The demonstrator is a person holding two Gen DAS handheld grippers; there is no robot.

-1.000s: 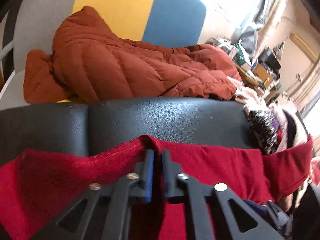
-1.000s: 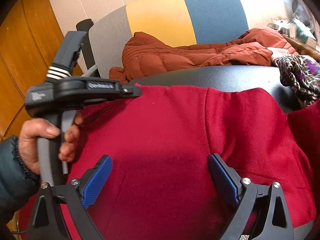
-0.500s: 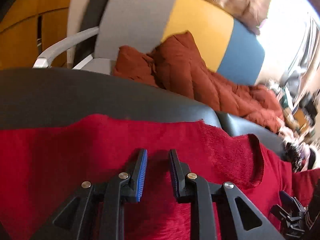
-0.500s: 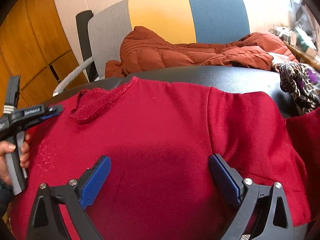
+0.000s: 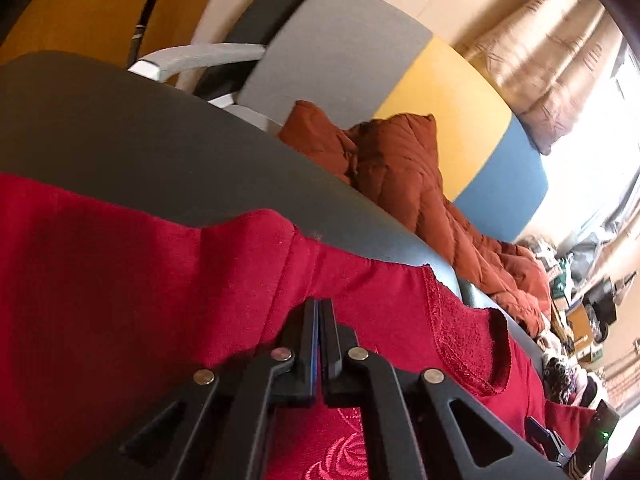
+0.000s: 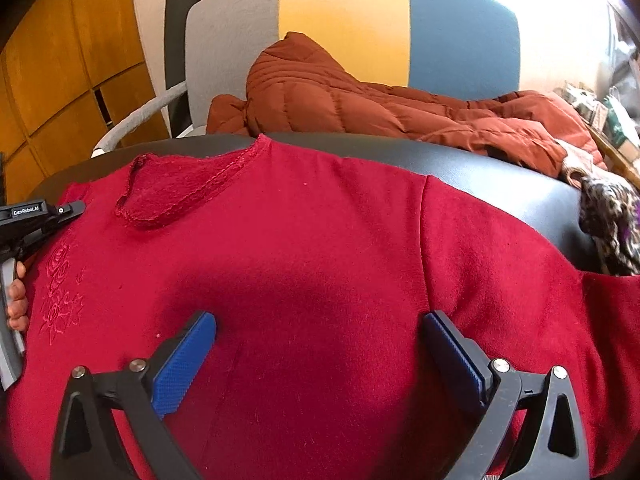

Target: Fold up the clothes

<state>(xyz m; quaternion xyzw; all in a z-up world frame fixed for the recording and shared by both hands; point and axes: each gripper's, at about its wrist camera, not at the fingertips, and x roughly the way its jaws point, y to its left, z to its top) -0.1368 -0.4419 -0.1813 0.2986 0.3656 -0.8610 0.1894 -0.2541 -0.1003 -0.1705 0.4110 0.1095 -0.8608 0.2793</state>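
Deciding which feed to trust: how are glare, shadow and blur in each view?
Left wrist: window blown out at right, background slightly smeared, left tool sharp. Right wrist: crisp, mild glare top right, dark shadow on the red sweater between the right tool fingers.

You are in a lived-in home room. A grey, yellow and blue chair [image 6: 360,28] holds a rust quilted jacket [image 6: 360,108], with wooden cupboards [image 6: 60,80], curtains [image 5: 552,64] and cluttered shelves [image 5: 580,300] around you.
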